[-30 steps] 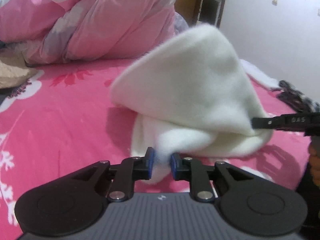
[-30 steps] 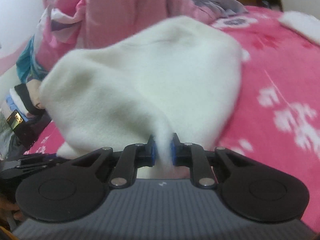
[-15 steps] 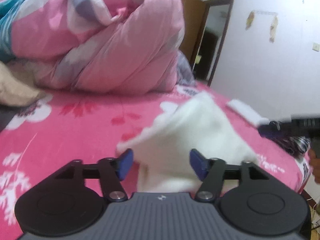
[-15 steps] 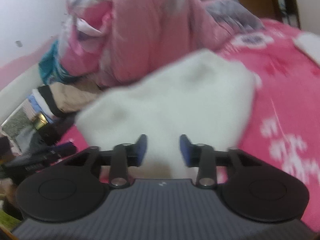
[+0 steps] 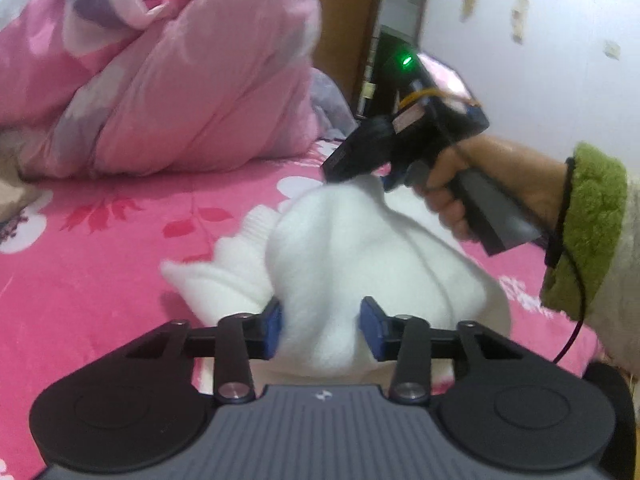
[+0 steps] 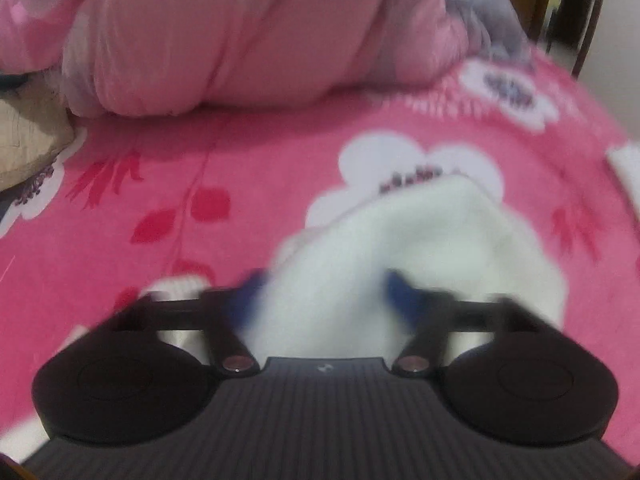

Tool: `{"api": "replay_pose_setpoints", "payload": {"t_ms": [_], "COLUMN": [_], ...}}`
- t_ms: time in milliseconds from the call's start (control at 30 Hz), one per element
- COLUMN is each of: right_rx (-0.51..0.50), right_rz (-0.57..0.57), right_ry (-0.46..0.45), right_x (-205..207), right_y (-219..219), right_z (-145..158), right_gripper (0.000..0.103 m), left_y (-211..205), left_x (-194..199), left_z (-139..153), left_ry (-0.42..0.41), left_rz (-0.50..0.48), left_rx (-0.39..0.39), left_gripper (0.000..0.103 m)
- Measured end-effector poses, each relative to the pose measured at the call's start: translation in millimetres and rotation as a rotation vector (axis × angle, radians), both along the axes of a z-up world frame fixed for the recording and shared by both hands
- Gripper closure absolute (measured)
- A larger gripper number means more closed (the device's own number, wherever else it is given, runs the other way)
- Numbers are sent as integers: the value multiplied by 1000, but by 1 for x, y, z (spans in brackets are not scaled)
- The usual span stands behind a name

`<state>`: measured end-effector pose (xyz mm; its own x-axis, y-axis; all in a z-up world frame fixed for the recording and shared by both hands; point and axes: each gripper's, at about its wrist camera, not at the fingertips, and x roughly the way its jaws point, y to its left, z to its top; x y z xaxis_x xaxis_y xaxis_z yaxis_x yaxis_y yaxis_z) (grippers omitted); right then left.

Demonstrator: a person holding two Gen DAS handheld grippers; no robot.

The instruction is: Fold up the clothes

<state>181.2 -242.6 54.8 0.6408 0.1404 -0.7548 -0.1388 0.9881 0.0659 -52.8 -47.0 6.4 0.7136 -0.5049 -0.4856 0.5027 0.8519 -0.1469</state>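
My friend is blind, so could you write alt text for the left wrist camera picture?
An open two-finger left gripper with blue pads frames a rumpled white fleece garment lying on a bright pink flowered bedspread. A hand in a green fuzzy cuff holds the black right gripper over it; a pink quilt is heaped behind.

The garment [image 5: 360, 256] lies bunched on the bedspread [image 5: 100, 264], with the heaped quilt [image 5: 168, 80] behind it and to the left, and a doorway [image 5: 392, 52] behind that at the far right. The left gripper [image 5: 320, 322] sits at the garment's near edge, fabric between its parted fingers. The right gripper [image 6: 324, 292] (held in a hand [image 5: 452, 184] on the garment's far right side) likewise has fabric between its spread fingers.
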Motion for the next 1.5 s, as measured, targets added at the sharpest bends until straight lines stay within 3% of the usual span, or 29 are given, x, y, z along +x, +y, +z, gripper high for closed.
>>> {"api": "replay_pose_setpoints", "payload": {"t_ms": [167, 267, 433, 567, 667, 833, 967, 1067, 1133, 1233, 1300, 1400, 1500], "right_rx": [137, 193, 297, 414, 484, 510, 584, 635, 602, 545, 506, 487, 465], "right_rz": [-21, -61, -172, -283, -323, -321, -312, -306, -306, -293, -250, -102, 63], "right_ry": [-173, -220, -206, -130, -122, -149, -164, -167, -189, -241, -306, -363, -403], "right_x": [-86, -141, -212, -225, -227, -228, -243, -258, -270, -289, -301, -292, -272], "right_y": [-53, -84, -137, -162, -168, -167, -181, -192, -194, -196, -192, -166, -133], "right_z": [39, 49, 20, -26, -49, -57, -64, -63, -55, -40, -24, 2, 26], "right_gripper": [78, 79, 79, 79, 79, 79, 75, 70, 65, 56, 51, 37, 23], "left_y": [-5, -6, -12, -12, -5, 17, 33, 27, 18, 11, 10, 9, 10], "left_x": [-9, -17, -38, -45, -49, -54, -42, -26, -12, 4, 10, 5, -5], "left_z": [-8, -12, -19, -23, -17, -3, 7, 9, 2, -7, -13, -16, -13], "left_ry": [14, 30, 42, 55, 84, 112, 122, 129, 150, 184, 195, 164, 149], "left_rz": [-85, -154, -240, -267, -259, -208, -126, -81, -51, 16, 52, 70, 77], "left_rx": [21, 24, 64, 78, 50, -34, -118, -106, -74, -75, -81, -58, -53], "left_gripper": [69, 71, 71, 67, 67, 58, 38, 33, 33, 39, 55, 72, 83]}}
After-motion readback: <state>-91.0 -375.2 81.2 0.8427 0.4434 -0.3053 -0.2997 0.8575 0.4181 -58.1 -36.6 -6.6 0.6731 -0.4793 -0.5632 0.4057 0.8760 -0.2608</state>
